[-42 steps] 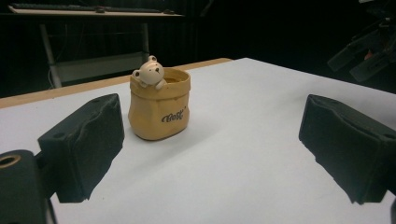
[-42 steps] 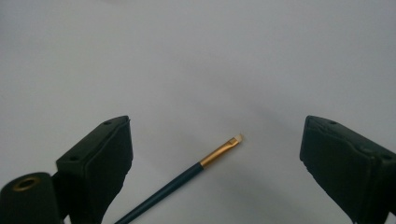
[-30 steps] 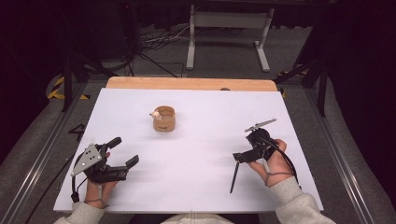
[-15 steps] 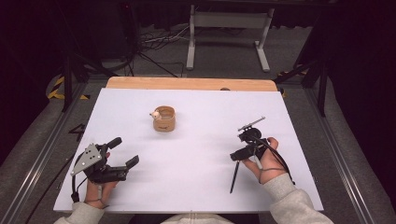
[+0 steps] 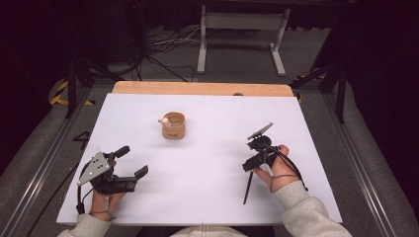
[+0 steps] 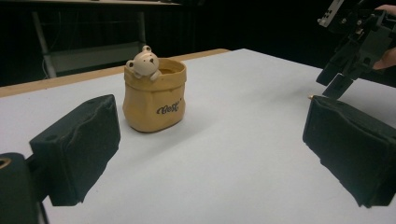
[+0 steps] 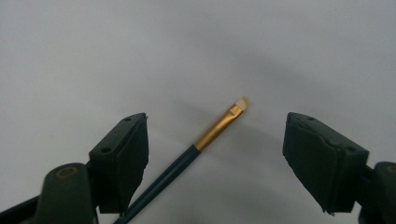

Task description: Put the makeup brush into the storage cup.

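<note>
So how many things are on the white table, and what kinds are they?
Bear pot: 1
Paintbrush: 1
Grippers, left gripper and right gripper: 2
Total: 4

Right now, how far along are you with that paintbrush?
Nothing looks done yet: the dark-handled, gold-ferruled paintbrush lies on the white table, between the open right gripper, whose jaws have been closing. Left: grasping it. The yellow bear pot stands untouched.
</note>
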Demonstrator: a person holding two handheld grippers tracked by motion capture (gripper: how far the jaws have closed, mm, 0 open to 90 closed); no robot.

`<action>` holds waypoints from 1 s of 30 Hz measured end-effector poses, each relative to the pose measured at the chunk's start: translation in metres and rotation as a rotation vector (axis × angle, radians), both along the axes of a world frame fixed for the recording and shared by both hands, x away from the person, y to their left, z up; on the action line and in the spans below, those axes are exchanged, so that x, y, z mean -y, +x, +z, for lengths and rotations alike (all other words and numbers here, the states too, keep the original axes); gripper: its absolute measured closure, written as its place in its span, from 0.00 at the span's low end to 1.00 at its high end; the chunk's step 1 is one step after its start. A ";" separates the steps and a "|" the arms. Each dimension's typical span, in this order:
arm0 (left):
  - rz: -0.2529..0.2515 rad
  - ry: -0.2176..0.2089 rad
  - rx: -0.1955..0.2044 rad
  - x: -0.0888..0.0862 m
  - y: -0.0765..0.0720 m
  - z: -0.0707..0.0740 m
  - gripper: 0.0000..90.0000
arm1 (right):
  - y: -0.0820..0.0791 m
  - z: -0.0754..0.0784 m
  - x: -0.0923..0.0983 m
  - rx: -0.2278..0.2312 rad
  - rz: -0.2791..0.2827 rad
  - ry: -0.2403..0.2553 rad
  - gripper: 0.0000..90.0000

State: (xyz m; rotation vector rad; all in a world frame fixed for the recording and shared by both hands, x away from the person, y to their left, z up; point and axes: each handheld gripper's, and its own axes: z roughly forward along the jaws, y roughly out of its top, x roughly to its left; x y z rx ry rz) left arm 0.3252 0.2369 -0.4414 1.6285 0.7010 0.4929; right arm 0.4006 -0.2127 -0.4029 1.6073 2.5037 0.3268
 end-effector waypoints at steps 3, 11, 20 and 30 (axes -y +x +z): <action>-0.003 0.000 -0.011 0.001 0.000 0.000 0.05 | 0.000 -0.001 -0.002 -0.008 0.003 -0.006 0.28; -0.006 -0.006 -0.038 0.000 0.001 0.001 0.05 | 0.000 -0.007 -0.004 -0.043 0.017 -0.006 0.36; -0.010 -0.003 -0.045 0.001 0.001 0.001 0.05 | 0.001 -0.012 -0.004 -0.066 0.017 -0.022 0.39; -0.014 0.006 -0.046 0.002 0.001 0.001 0.05 | 0.002 -0.018 -0.005 -0.087 0.012 -0.044 0.49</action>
